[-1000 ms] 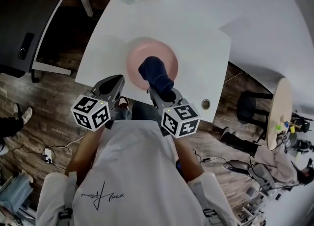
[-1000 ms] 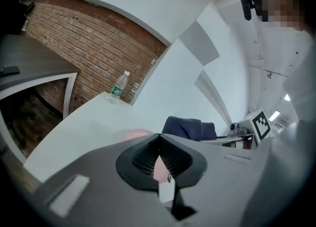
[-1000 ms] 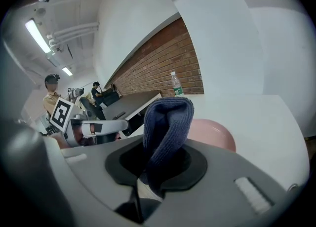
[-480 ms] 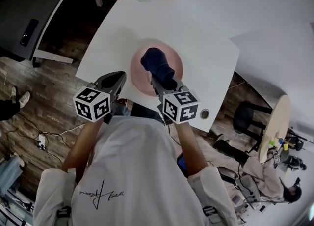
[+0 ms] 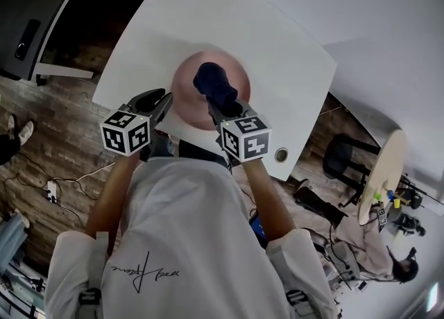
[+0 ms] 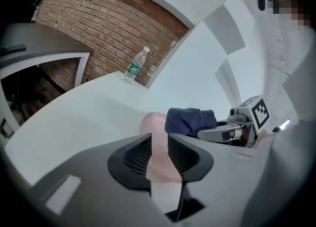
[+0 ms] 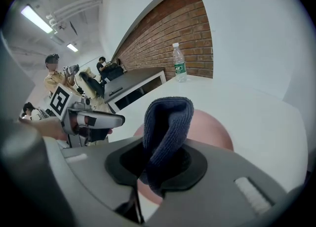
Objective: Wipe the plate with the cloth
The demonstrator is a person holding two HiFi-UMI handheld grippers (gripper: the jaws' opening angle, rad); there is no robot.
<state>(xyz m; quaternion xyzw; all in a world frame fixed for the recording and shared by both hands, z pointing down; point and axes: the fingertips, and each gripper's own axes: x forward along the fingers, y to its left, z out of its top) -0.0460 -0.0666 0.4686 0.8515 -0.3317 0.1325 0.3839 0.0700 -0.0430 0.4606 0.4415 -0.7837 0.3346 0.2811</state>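
Navy cloth (image 5: pixel 216 89), clenched in your right gripper (image 5: pixel 220 108), hangs over the pink plate (image 5: pixel 182 82) on the tabletop (image 5: pixel 277 47): press flat and sweep circles. The left gripper's (image 5: pixel 163 100) fingers (image 6: pixel 136 154) have just been opening, with the plate's rim showing between them, unpinched.

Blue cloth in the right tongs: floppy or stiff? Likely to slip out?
Probably floppy: the cloth bends double into a soft loop beyond the right tongs. Its thick, nubby weave looks light and grippy, so with the tongs shut on it, slipping seems unlikely. It may bunch when dragged across the plate.
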